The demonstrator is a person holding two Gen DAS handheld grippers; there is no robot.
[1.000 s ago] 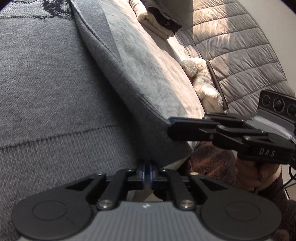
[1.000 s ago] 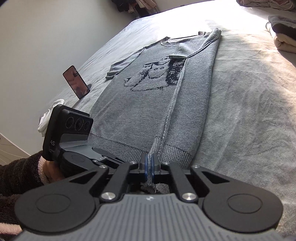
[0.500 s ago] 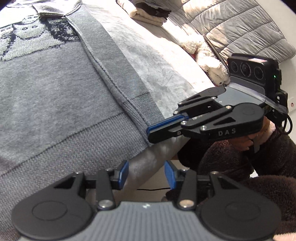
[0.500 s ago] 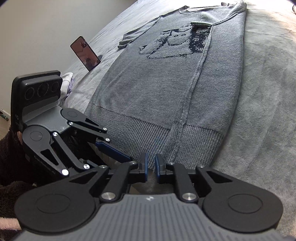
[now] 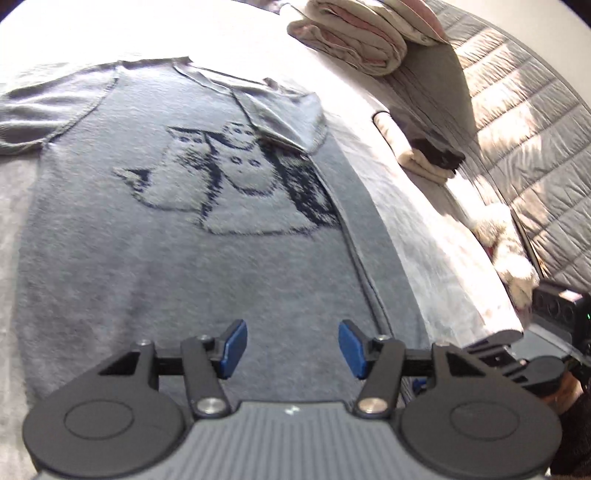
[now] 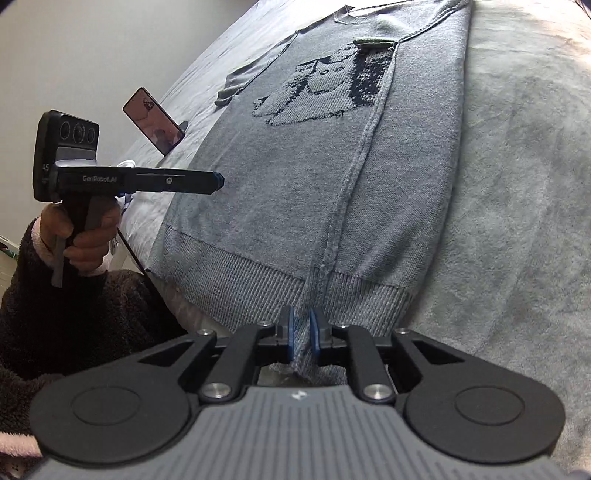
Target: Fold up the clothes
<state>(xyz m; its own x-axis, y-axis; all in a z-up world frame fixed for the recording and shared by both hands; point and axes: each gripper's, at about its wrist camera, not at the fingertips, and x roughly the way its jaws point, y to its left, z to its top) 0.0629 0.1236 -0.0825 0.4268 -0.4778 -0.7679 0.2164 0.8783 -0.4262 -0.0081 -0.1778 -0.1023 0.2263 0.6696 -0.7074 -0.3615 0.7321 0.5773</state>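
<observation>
A grey knit sweater (image 5: 184, 258) with a dark animal pattern lies flat on the bed, its right side folded in over the front. My left gripper (image 5: 291, 349) hovers open above the sweater's lower part, with nothing between its blue pads. From the right wrist view the left gripper (image 6: 218, 181) is side-on above the sweater's left edge, held by a hand (image 6: 85, 236). My right gripper (image 6: 301, 332) sits at the ribbed hem of the sweater (image 6: 388, 184), where the folded seam ends. Its pads stand slightly apart with hem fabric lying between them.
The bed's grey sheet (image 6: 517, 184) extends to the right of the sweater. A phone (image 6: 153, 125) stands propped at its left. Folded clothes (image 5: 354, 33), a cream bundle (image 5: 424, 158), a white plush toy (image 5: 506, 243) and a quilted cover (image 5: 535, 129) lie at the right.
Both grippers were shut on the hem a second ago. The left has opened wide, risen and tilted up over the sweater; the right has parted its pads a little and stayed at the hem.
</observation>
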